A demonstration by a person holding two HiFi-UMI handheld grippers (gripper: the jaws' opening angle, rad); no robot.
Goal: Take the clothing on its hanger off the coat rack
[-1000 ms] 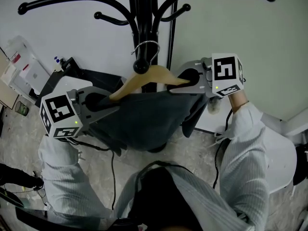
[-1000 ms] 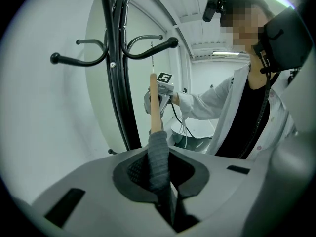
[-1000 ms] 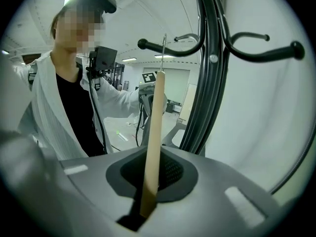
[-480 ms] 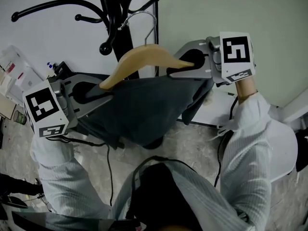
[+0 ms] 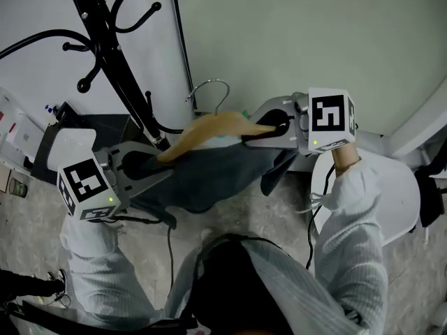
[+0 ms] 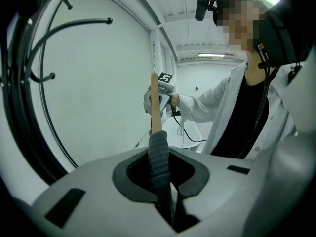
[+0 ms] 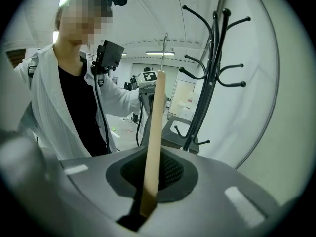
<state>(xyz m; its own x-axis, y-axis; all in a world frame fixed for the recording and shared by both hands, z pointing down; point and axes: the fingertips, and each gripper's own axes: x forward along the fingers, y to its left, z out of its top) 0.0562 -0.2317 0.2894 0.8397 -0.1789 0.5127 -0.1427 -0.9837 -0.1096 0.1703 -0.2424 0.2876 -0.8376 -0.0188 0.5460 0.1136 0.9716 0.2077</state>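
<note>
The wooden hanger (image 5: 209, 126) hangs in the air between my two grippers, its pale curved bar running from lower left to upper right in the head view. Its thin metal hook (image 5: 211, 89) stands up free in front of the pale wall and catches on nothing. The hook is apart from the black coat rack (image 5: 105, 44), whose pole and curved pegs stand off to my left. The dark grey clothing (image 5: 209, 176) is draped over the bar, covering the left end and sagging in loose folds beneath, with a flap dangling under the right end. My left gripper (image 5: 152, 167) is clenched on the cloth-covered end of the hanger. In the left gripper view the ribbed grey fabric (image 6: 159, 162) is pinched in the narrow slot of the jaws and the bare wood (image 6: 155, 102) rises beyond it. My right gripper (image 5: 257, 132) is clamped almost fully together on the bare wooden tip. In the right gripper view the tan bar (image 7: 154, 147) runs straight up out of the closed jaws. The only print I can make out is the black-and-white square pattern on the left cube (image 5: 85, 183) and the right cube (image 5: 328, 117).
</note>
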